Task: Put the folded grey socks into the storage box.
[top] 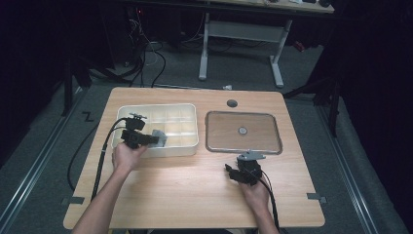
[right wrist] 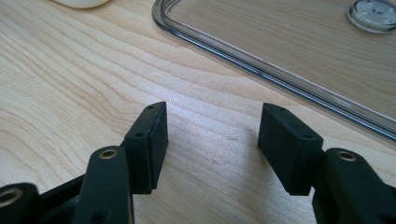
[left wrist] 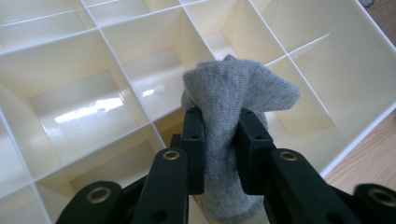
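A rolled grey sock (left wrist: 236, 98) is pinched between the two black jaws of my left gripper (left wrist: 219, 140), which is shut on it. The gripper holds it above the cream divided box (left wrist: 70, 60), over the cells near the box's front edge. In the high view the left gripper (top: 155, 139) hovers over the front left part of the box (top: 192, 109), with the grey sock (top: 159, 137) sticking out toward the right. My right gripper (right wrist: 212, 135) stands open above bare wood, nothing between its jaws. In the high view it (top: 231, 171) sits just in front of the clear lid.
A clear plastic lid (top: 243, 132) with a round knob (top: 242, 130) lies flat on the right half of the wooden table (top: 195, 195); its rim (right wrist: 280, 79) runs close ahead of the right jaws. Behind the table stand a white desk frame (top: 241, 34) and cables on the floor.
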The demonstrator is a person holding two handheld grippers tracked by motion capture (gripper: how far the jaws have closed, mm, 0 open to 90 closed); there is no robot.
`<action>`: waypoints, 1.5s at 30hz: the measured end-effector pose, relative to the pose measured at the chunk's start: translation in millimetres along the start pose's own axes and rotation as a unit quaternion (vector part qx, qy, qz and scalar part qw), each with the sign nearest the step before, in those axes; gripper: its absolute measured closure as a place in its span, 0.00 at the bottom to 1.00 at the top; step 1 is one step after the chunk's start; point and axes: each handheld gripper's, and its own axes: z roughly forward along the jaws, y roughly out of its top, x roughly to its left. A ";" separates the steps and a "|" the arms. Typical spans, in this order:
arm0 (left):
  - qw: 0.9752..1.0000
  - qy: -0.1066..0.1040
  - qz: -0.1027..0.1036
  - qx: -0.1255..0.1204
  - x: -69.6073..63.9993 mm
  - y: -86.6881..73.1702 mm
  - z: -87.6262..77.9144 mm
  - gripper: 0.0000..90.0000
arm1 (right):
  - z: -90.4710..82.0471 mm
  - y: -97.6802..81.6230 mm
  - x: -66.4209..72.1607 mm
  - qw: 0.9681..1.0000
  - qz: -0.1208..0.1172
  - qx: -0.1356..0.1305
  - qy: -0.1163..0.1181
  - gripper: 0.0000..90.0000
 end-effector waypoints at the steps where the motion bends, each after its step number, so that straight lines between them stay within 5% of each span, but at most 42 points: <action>1: 1.000 0.000 -0.003 0.001 0.0 0.1 0.3 0.84 | 0.0 0.0 0.0 1.000 0.000 0.000 0.000 0.48; 12: 1.000 0.001 0.010 0.018 1.1 1.4 1.9 0.85 | -0.1 0.0 0.1 1.000 0.000 0.001 0.000 0.48; 15: 0.999 0.013 0.027 0.035 -2.4 3.6 3.8 0.86 | -0.1 -0.1 0.1 1.000 0.000 0.000 0.000 0.48; 32: 0.995 0.029 0.051 0.079 -5.6 8.5 10.4 0.87 | -0.1 -0.1 0.1 1.000 0.000 0.000 0.000 0.48; 37: 0.989 0.041 0.072 0.121 -9.4 8.9 26.2 0.87 | -0.1 -0.1 0.1 1.000 0.000 0.000 0.000 0.48; 45: 0.992 0.023 0.073 0.104 -9.0 7.1 20.6 0.80 | -0.3 -0.2 0.3 1.000 0.001 0.001 -0.001 0.47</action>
